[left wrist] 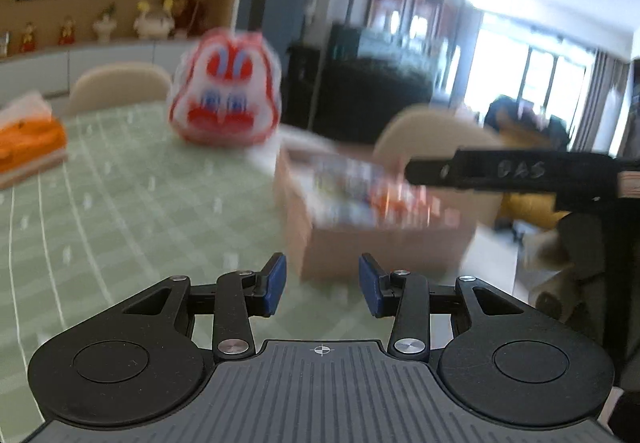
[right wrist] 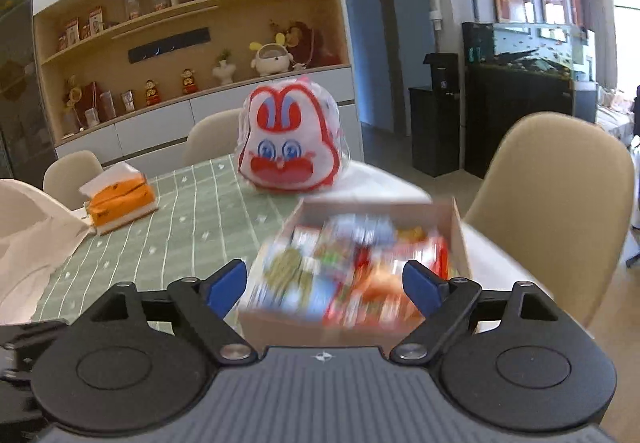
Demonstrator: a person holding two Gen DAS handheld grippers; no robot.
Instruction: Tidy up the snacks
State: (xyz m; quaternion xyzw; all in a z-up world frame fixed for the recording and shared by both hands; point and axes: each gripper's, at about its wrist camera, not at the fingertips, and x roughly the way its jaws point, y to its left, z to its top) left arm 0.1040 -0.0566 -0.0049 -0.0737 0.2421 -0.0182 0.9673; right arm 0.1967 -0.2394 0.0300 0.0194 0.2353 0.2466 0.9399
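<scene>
A cardboard box [right wrist: 460,239] full of colourful snack packets [right wrist: 348,267] stands on the green checked tablecloth [right wrist: 192,227], blurred by motion. It also shows in the left wrist view [left wrist: 352,251], to the right and ahead. My right gripper [right wrist: 324,285] is open and empty, just above the box's near side. My left gripper [left wrist: 322,285] is open and empty, over the cloth near the box's front left corner. The right gripper's black body [left wrist: 520,171] reaches in at the right of the left wrist view.
A red and white rabbit-face bag [right wrist: 290,147] stands behind the box and also shows in the left wrist view [left wrist: 226,95]. An orange tissue pack [right wrist: 120,201] lies at the left. A white plastic bag [right wrist: 36,243] lies near left. Beige chairs [right wrist: 560,203] surround the table.
</scene>
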